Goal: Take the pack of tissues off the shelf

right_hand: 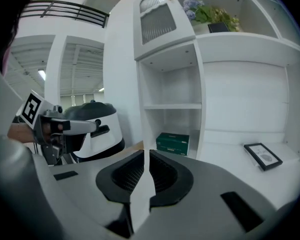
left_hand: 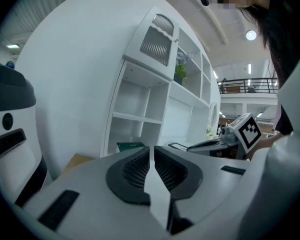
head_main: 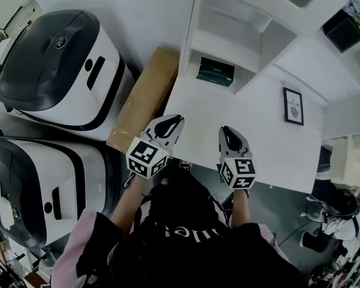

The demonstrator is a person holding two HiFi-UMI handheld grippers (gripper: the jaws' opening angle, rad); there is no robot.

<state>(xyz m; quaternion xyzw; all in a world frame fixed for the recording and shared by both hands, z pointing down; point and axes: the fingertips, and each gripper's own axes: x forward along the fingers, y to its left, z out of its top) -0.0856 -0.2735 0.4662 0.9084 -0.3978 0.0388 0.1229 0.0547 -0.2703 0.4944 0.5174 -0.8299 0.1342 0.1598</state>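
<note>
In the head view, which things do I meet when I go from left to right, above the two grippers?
white and black machine → cardboard box → green pack of tissues → framed picture

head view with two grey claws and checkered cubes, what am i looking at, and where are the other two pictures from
A person holds a hand tool in each hand: the left gripper and the right gripper; the checkered cubes are part of them. The head view comes from a camera on the person's head, looking down. Each gripper view looks along that gripper's own fingers. Both pairs of fingers are shut, holding nothing. A framed picture lies on the white counter; the green pack of tissues sits in the shelf's lowest compartment.
</note>
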